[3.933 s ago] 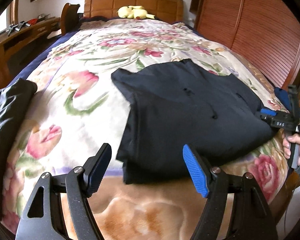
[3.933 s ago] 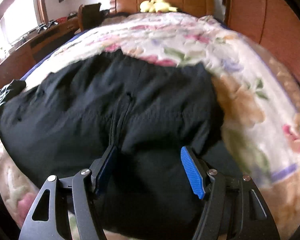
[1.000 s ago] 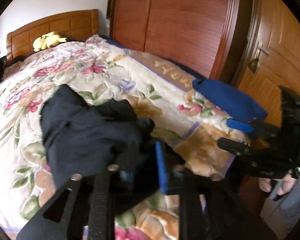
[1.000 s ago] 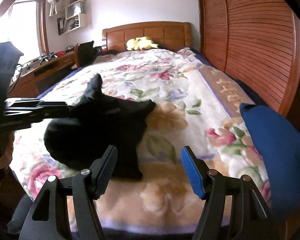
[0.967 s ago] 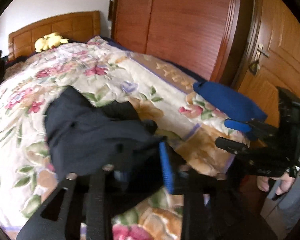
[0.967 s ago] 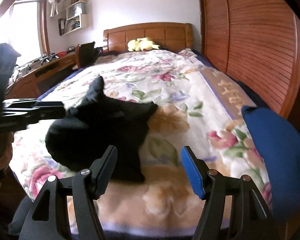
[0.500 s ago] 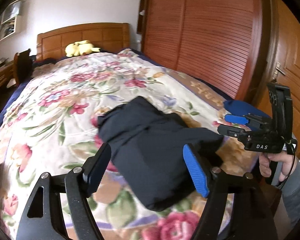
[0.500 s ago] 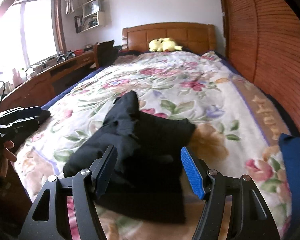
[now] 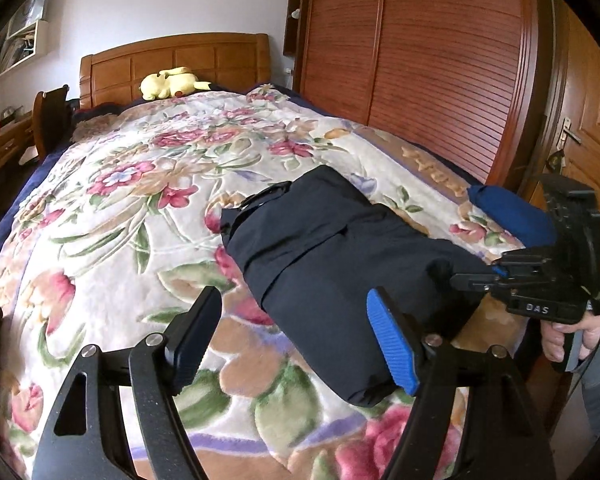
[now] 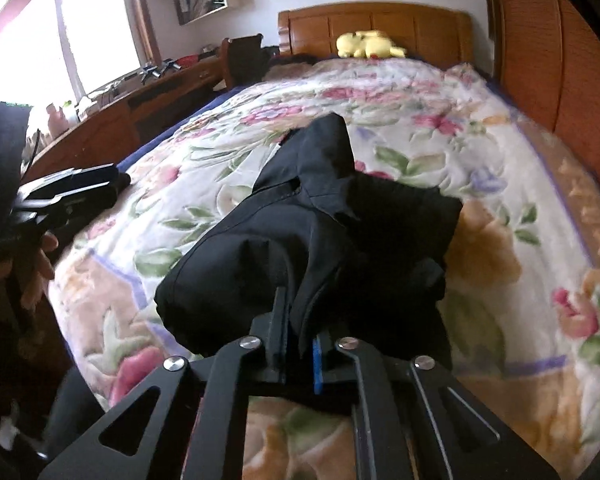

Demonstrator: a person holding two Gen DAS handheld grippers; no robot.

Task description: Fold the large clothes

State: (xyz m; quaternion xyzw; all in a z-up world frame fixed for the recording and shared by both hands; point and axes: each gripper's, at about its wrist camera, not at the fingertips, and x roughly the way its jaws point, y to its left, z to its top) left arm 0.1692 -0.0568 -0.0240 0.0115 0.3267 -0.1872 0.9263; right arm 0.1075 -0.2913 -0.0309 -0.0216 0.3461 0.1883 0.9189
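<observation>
the dark garment (image 9: 340,256) lies as a compact folded bundle on the bed (image 9: 112,208), near its foot edge, well apart from the yellow toy (image 9: 172,82) by the headboard. the left gripper (image 9: 296,336) hovers just before the bundle with its jaws spread wide, holding nothing. the right gripper (image 10: 298,344) has its jaws clenched on a fold of cloth at the bundle's near end; in the left view it reaches the bundle from the side toward the blue item (image 9: 512,216). the folding looks nearly done: the garment is already several layers thick and narrow. judging from the loose flap standing up at the bundle's far end in the right view, what is left seems a last tuck or smoothing, then setting it aside.
</observation>
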